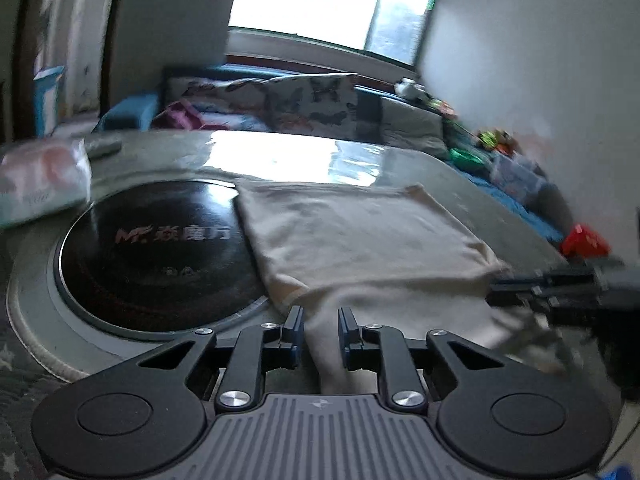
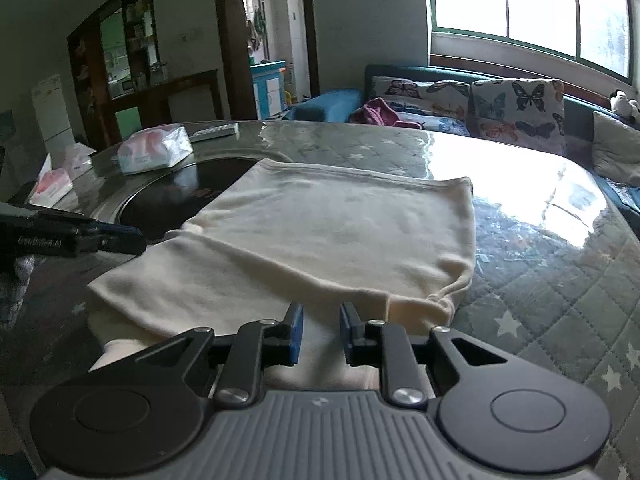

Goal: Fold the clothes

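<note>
A cream garment lies folded over on the glass-topped table. Its left part covers a round black hob set in the tabletop. My left gripper is at the garment's near edge, and a raised ridge of the cloth fills the narrow gap between its pads. My right gripper is at the near edge further right, jaws slightly apart, with the cloth lying flat under them. Each gripper also shows from the side in the other's view, the right gripper and the left gripper.
A tissue pack lies beyond the hob, with a second pack and a remote nearby. Behind the table stands a sofa with butterfly cushions. A red object sits past the table's right edge.
</note>
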A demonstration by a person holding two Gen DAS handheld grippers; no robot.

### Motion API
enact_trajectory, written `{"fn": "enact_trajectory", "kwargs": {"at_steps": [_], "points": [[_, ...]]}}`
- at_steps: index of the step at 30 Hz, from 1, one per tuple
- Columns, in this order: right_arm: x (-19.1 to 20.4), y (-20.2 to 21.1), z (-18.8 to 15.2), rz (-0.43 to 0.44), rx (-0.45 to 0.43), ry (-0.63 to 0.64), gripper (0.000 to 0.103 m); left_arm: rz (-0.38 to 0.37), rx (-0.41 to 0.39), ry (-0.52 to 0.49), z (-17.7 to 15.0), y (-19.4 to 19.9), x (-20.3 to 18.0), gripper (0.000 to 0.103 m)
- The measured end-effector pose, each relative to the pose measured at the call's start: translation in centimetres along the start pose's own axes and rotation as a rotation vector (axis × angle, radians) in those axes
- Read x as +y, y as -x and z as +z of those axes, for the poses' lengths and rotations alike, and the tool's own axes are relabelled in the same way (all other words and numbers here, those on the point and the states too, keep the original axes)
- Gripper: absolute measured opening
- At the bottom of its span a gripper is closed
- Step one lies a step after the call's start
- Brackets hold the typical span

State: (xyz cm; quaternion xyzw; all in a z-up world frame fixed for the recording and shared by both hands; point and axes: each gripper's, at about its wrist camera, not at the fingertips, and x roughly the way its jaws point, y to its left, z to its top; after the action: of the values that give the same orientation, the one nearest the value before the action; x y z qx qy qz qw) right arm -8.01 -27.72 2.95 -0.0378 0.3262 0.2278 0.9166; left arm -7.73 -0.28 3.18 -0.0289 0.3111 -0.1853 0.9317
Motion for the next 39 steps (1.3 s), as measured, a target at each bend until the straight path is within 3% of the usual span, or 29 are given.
{"fn": "enact_trajectory", "kwargs": {"at_steps": [4,10,16,24,32,39], "points": [[0.3,0.5,-0.8,0.005,0.024,0.019,0.025,0.042,0.029,-0.107,-1.6,0.0,-1.3,0.020],[0.8,1.9,-1.3,-0.002,0.032,0.060,0.026,0.081,0.005,-0.109,-1.2,1.3,-1.4,0.023],[1.2,2.1,-0.5,0.009,-0.002,0.060,0.027,0.025,-0.045,-0.159,-0.1,1.4,-4.0,0.023],[1.8,1.6,-1.5,0.026,0.046,0.082,0.028,0.007,0.002,-0.263,-2.0,-0.4,-5.9,0.023],[2.5,1.9,-0.7,0.045,0.014,0.083,0.030,-0.028,-0.042,-0.255,-0.7,-0.2,-7.1,0.023],[3.3,1.5,-1.1,0.066,0.042,0.104,0.031,-0.056,0.021,-0.267,-2.2,-2.0,-7.8,0.024]]}}
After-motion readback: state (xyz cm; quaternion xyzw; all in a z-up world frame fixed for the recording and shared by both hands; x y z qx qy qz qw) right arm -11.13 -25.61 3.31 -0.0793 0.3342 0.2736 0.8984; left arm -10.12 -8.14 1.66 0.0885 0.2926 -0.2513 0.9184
